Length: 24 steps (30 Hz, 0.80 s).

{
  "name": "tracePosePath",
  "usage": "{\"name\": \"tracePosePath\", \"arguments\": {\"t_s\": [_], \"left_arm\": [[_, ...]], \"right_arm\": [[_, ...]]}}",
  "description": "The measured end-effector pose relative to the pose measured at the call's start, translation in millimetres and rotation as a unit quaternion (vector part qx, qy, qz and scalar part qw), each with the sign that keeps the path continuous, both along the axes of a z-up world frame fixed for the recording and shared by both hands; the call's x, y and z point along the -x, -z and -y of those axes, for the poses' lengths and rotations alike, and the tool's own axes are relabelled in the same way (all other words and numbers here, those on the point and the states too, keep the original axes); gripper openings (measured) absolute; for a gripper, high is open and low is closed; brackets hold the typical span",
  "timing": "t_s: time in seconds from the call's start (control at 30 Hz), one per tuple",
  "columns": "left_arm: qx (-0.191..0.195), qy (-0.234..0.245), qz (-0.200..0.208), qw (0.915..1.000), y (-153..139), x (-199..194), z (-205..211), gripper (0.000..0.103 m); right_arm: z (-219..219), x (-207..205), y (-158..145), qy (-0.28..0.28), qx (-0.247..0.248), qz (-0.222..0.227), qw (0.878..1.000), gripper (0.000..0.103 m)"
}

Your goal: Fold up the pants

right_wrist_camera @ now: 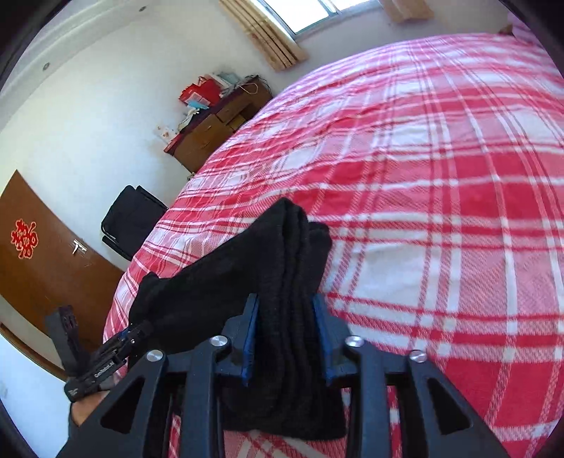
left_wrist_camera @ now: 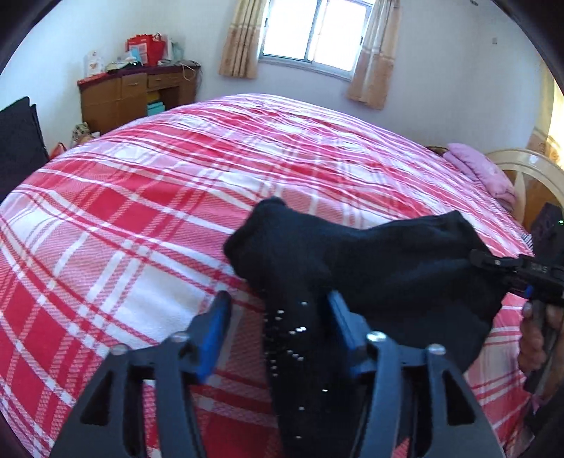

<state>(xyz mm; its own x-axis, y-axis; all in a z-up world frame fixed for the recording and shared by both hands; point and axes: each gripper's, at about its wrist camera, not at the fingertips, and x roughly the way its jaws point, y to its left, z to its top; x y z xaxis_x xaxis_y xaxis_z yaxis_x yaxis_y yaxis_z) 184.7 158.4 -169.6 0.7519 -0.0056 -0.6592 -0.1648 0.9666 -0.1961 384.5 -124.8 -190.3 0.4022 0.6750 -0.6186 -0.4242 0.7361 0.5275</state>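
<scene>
The folded black pants (right_wrist_camera: 282, 282) hang between the two grippers above the near part of the red checked bed (left_wrist_camera: 141, 211). The right gripper (right_wrist_camera: 286, 306) has its jaws narrow, pressing a thick bundle. The left gripper (left_wrist_camera: 278, 306) has jaws wide, with cloth lying loosely between them.

A wide bed with a red-and-white plaid cover (left_wrist_camera: 176, 197) fills the white-walled room; daylight enters a curtained window (left_wrist_camera: 313, 31); a cluttered brown wooden desk (left_wrist_camera: 134, 95) stands beside a brown door (right_wrist_camera: 38, 253).
</scene>
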Motion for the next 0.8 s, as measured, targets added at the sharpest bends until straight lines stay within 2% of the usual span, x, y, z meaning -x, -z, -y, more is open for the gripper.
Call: {"name": "tracePosePath", "arguments": {"t_s": [0.03,0.1,0.2,0.27,0.37,0.6,0.7,0.8], "left_arm": [[0.001,-0.003,0.000,1.0000,1,1,-4,0.065],[0.001,-0.008,0.000,1.0000,2,3,-6,0.070],[-0.018,-0.017,0.000,0.9997,2,6,-4,0.077],[-0.021,-0.021,0.000,0.9996,2,6,-4,0.078],[-0.025,-0.025,0.000,0.9994,3,7,-4,0.082],[-0.041,-0.034,-0.011,0.9985,2,17,-5,0.093],[-0.046,-0.045,-0.018,0.9978,0,23,-6,0.094],[-0.062,-0.045,-0.023,0.9968,-2,26,-3,0.094]], "right_arm": [[2,3,1,0.005,0.011,-0.003,1.000,0.042],[7,10,3,0.006,0.017,-0.005,1.000,0.044],[17,23,6,0.011,0.025,-0.002,1.000,0.049],[22,28,8,0.019,0.038,0.004,0.999,0.057],[28,32,9,0.023,0.046,0.013,0.999,0.058],[35,54,-10,0.051,0.115,0.061,0.990,0.059],[49,66,-17,0.064,0.139,0.071,0.986,0.059],[68,79,-25,0.070,0.130,0.077,0.986,0.059]]}}
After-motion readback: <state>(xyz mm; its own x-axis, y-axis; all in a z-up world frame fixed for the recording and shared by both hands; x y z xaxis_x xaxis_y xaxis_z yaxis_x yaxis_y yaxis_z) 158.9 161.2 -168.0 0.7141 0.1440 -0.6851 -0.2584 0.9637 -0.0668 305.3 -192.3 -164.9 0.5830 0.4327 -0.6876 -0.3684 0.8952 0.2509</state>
